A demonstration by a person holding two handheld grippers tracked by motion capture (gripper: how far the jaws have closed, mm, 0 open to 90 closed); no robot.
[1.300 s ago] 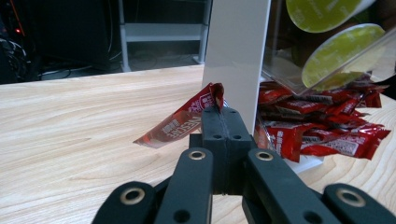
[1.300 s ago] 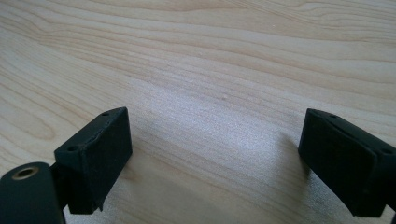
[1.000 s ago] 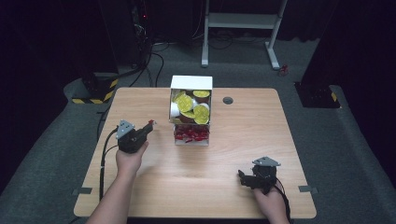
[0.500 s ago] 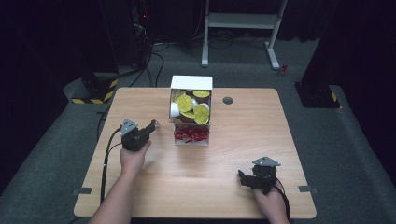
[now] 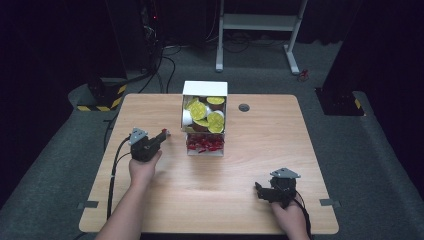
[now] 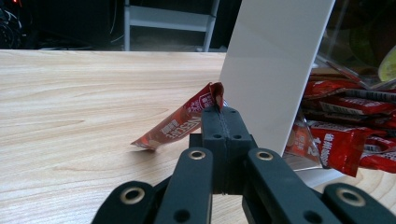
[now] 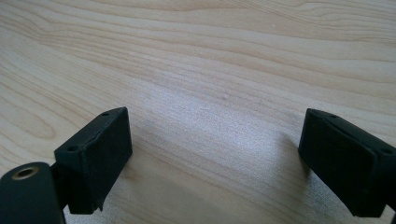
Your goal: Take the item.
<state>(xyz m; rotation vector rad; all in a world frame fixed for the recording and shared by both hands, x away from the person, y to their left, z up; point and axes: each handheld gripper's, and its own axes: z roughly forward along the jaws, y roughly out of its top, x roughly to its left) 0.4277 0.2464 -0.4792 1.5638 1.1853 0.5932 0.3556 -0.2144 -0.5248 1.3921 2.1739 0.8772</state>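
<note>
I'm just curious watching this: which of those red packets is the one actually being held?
The red packet outside the white box, pinched by its top edge in the left gripper. The other red packets lie piled in the box's bottom compartment.

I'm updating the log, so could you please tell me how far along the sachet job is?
Done: one red sachet is out of the white box, beside its wall. In hand: the left gripper is shut on that sachet's end, its far corner on the table. Left: many sachets remain in the box's lower bin; the right gripper waits open, empty.
</note>
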